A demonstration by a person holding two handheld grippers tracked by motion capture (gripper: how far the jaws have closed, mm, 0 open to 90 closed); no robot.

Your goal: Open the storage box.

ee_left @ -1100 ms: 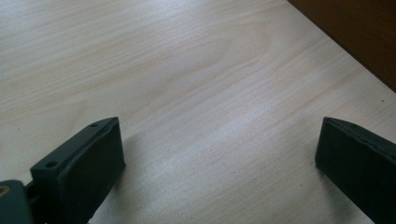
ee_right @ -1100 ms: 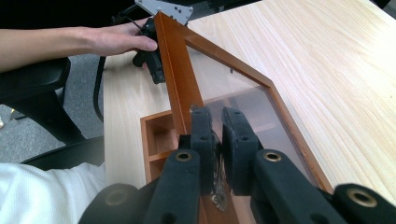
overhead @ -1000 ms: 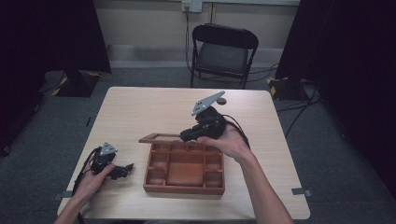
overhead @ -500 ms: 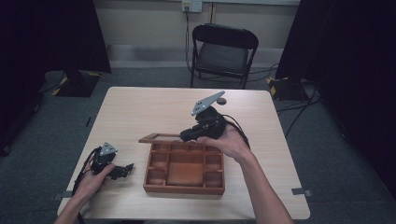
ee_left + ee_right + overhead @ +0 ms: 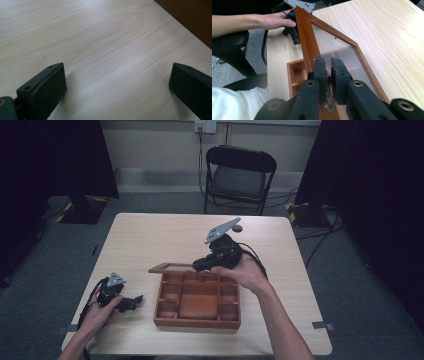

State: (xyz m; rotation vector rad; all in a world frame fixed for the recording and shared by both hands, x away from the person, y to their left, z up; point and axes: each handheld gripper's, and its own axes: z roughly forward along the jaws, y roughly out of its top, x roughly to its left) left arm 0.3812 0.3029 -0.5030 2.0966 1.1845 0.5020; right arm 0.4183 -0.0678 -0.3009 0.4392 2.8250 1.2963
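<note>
A brown wooden box with several compartments sits on the table near its front edge. Its glass-paned lid is lifted and stands tilted over the box's back edge. My right gripper is shut on the lid's wooden frame; in the right gripper view the pads pinch the frame edge by a small metal latch. My left gripper rests on the table left of the box, jaws wide apart and empty. The box's side lies just beyond it.
The light wooden table has bare room behind and to both sides of the box. A black folding chair stands past the far edge. Cables trail on the floor at the right.
</note>
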